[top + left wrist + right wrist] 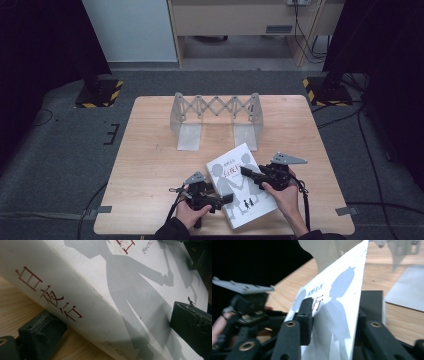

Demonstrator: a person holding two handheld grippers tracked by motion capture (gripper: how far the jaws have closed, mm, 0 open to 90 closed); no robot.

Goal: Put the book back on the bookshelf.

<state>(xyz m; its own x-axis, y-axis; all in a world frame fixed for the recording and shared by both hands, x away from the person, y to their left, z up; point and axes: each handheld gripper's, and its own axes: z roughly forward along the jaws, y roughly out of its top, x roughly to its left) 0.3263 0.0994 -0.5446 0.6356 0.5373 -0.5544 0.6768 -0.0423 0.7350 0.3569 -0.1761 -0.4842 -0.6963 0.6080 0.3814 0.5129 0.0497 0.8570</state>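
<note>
A thick white book [242,196] with grey figure silhouettes and red lettering lies slanted near the table's front edge. My left gripper [226,199] comes in from the left at the spine. In the left gripper view its jaws clamp the book [100,290], one pad under the spine and one on the cover, so the left gripper [117,328] is shut on it. My right gripper [250,175] reaches over the right edge. In the right gripper view the book [337,290] sits between the jaws of the right gripper [338,315], with cover showing across the gap and no firm press.
A grey folding book rack [215,112] with two flat base plates stands at the middle back of the wooden table [150,165]. One base plate [404,295] lies just beyond the book. Tripod feet marked with yellow-black tape stand on the floor behind.
</note>
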